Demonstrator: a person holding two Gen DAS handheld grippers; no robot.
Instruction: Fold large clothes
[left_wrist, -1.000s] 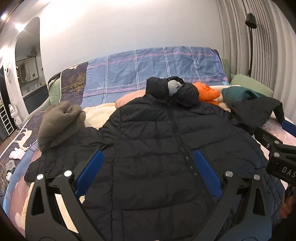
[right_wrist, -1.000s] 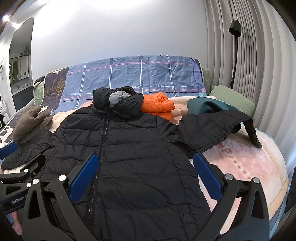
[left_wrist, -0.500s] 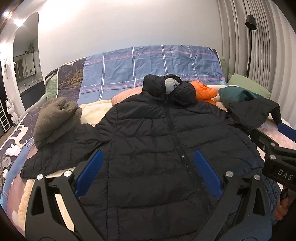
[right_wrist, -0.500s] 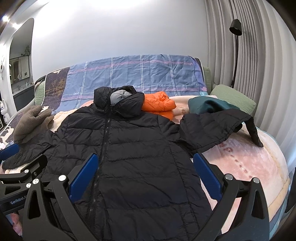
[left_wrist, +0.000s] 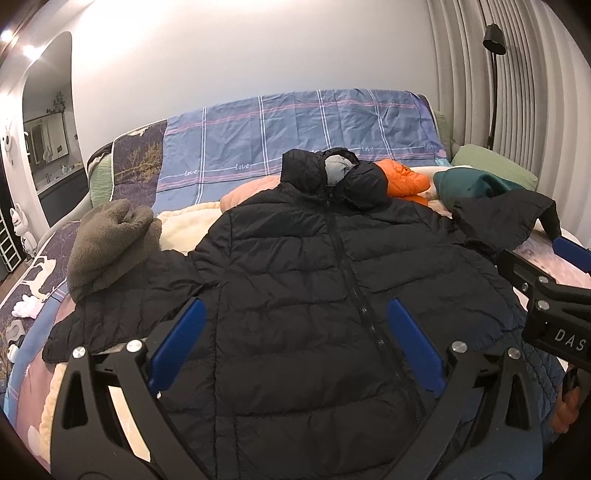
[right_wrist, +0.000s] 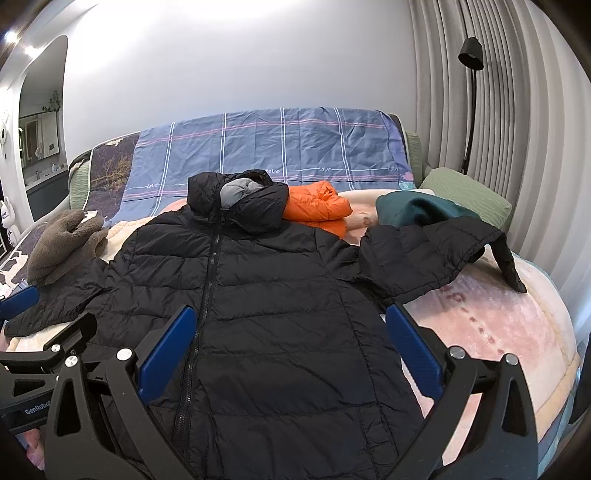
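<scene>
Lying zipped and face-up on the bed (right_wrist: 517, 332), the black puffer jacket (left_wrist: 314, 295) looked light, soft and slippery; its sleeve cuffs seemed the best holds. Left tool (left_wrist: 295, 343) and right tool (right_wrist: 291, 343) hovered spread, empty.

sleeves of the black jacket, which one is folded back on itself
The sleeve on the right gripper's side: it doubles back with its cuff hanging out. The other sleeve lies stretched out flat by the brown fleece.
</scene>
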